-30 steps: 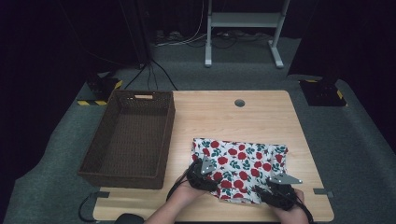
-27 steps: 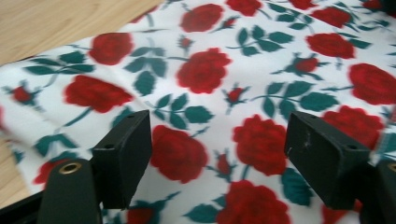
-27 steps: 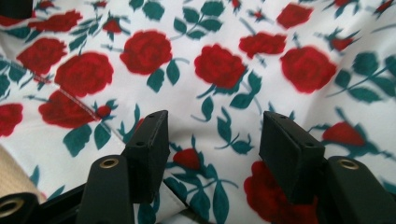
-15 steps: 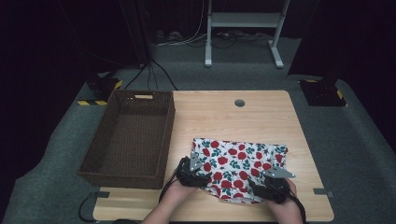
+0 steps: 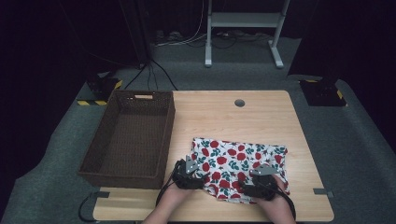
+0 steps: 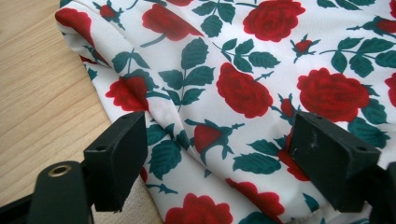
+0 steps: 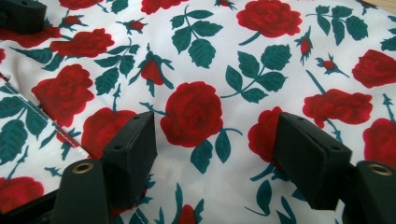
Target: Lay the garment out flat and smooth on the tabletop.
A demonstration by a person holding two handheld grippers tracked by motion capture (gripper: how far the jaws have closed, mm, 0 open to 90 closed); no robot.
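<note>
A white cloth printed with red roses and green leaves (image 5: 238, 156) lies flat on the near right part of the wooden table (image 5: 261, 116). My left gripper (image 5: 201, 177) sits at the cloth's near left corner. Its jaws have just been opening and now stand open over the fabric (image 6: 243, 70) without pinching it. My right gripper (image 5: 247, 182) rests on the near edge further right. Its jaws have also just been opening and stand open, with rose fabric (image 7: 210, 60) lying loose between them. A hemmed edge (image 7: 42, 116) runs past its left jaw.
An empty brown wicker basket (image 5: 167, 135) fills the table's left side, close to my left hand. A round hole (image 5: 239, 102) is in the tabletop at the back. A white stand (image 5: 243, 28) and cables lie on the grey floor beyond.
My right hand has slid left along the cloth's near edge. My left hand has drifted slightly left. The cloth lies where it was.
</note>
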